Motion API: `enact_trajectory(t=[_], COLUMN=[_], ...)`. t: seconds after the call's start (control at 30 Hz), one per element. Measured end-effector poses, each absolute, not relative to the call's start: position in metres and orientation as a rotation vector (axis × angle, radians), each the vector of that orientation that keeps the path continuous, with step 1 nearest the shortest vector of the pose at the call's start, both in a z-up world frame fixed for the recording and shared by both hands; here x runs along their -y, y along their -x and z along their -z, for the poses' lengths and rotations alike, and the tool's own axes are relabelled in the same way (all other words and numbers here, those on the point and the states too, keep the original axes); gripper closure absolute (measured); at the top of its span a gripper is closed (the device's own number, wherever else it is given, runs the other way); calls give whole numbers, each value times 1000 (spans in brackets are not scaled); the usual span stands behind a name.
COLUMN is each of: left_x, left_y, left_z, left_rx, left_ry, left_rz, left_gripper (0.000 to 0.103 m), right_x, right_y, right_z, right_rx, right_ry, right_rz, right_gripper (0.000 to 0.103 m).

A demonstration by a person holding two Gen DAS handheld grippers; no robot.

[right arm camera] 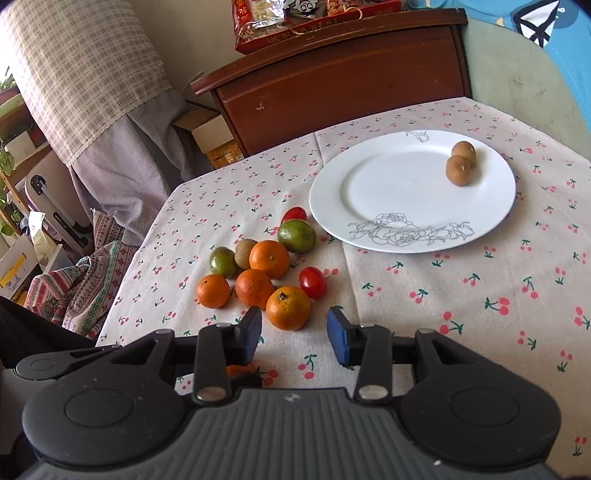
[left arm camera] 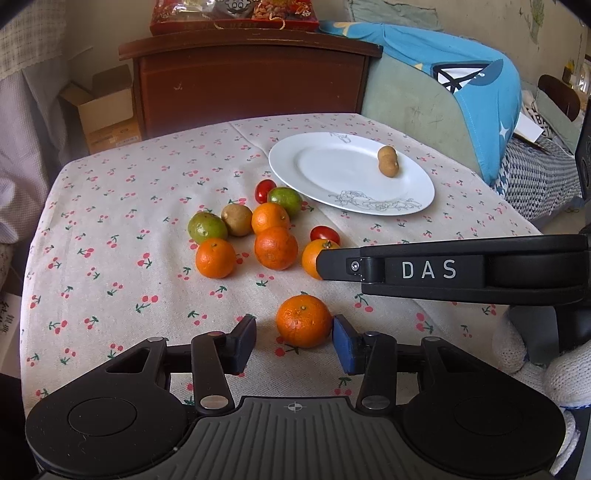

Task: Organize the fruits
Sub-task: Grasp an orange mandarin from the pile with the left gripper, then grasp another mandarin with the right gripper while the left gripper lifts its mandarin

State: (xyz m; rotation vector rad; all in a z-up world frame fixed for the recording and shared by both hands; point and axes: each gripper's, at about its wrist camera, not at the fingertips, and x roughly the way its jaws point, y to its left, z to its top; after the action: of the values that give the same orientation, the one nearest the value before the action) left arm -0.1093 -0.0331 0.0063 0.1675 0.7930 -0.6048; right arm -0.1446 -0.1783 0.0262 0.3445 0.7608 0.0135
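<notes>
A white plate [left arm camera: 406, 199] [right arm camera: 369, 206] sits on the cherry-print tablecloth and holds two brown longans [left arm camera: 388, 161] [right arm camera: 460, 161]. A cluster of tangerines [left arm camera: 276, 247] [right arm camera: 269, 258], two green fruits [left arm camera: 207, 227], a brown longan [left arm camera: 236, 219] and two cherry tomatoes [left arm camera: 324, 234] [right arm camera: 312, 282] lies left of the plate. My left gripper [left arm camera: 294, 341] is open, with a lone tangerine [left arm camera: 303, 320] just ahead between its fingertips, near the right pad. My right gripper [right arm camera: 294, 332] is open and empty, just behind a tangerine [right arm camera: 287, 308]. Its body [left arm camera: 454, 271] crosses the left wrist view.
A brown wooden cabinet [left arm camera: 251, 85] stands behind the table with a red snack box [left arm camera: 232, 16] on top. A cardboard box [left arm camera: 103, 110] sits at its left. A sofa with blue cloth [left arm camera: 461, 81] is at the right. The table's left edge [right arm camera: 122, 288] drops to cluttered fabric.
</notes>
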Motion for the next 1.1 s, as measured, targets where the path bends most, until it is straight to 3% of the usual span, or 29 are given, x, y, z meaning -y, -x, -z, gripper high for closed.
enact_trajectory(t=[0.33,0.5,0.63,1.1], left_x=[31,31,32,24], left_y=[109,109,108,104], left_z=[-6,-6,-5,-9], left_rx=[-782,-780,-775,-761], left_ry=[-165,-167,-169,-150], left_rz=[587,584,582,523], left_gripper=[71,72,72,74], right_x=[168,165,167,170], right_y=[134,133,132,136], right_z=[-19,-18,-18,-20], right_rx=[-766,-760,-758,-759], right_ry=[-291,-276,-278,-287], right_rz=[-26,-23,-9,13], right_gripper=[63,65,73,74])
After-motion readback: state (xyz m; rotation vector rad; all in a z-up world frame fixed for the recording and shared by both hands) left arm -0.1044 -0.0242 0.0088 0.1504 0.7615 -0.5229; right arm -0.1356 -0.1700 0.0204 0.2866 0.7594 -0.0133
